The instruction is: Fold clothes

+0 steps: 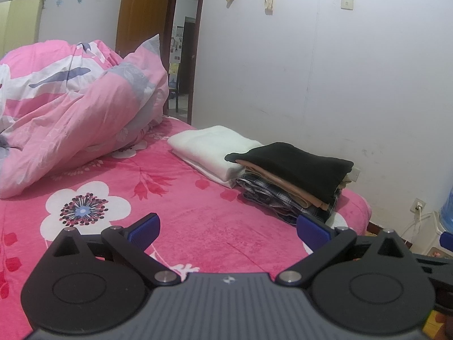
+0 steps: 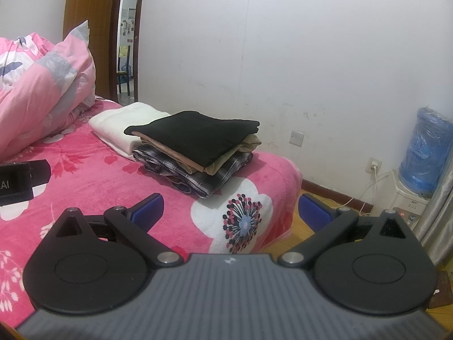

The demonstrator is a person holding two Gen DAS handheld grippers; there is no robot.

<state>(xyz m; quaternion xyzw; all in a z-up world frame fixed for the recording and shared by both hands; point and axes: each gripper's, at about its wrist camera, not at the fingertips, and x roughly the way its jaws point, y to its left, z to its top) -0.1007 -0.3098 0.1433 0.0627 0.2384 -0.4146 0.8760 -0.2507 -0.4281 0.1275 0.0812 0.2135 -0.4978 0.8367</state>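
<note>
A stack of folded clothes (image 1: 294,181) lies on the far right side of the pink flowered bed (image 1: 175,198): a black garment (image 1: 300,164) on top, tan pieces under it, a dark plaid one (image 1: 271,198) at the bottom. A folded white garment (image 1: 215,150) lies beside it, touching. My left gripper (image 1: 228,231) hovers open over the bedspread, short of the stack, holding nothing. In the right wrist view the same stack (image 2: 195,153) and white garment (image 2: 124,127) sit ahead. My right gripper (image 2: 230,212) is open and empty over the bed's corner.
A crumpled pink quilt (image 1: 73,113) fills the left of the bed. The white wall (image 1: 339,70) runs close behind the stack; an open door (image 1: 181,56) is at the back. A blue water bottle on a dispenser (image 2: 427,153) stands on the floor at right. The left gripper's body (image 2: 19,181) shows at the left edge.
</note>
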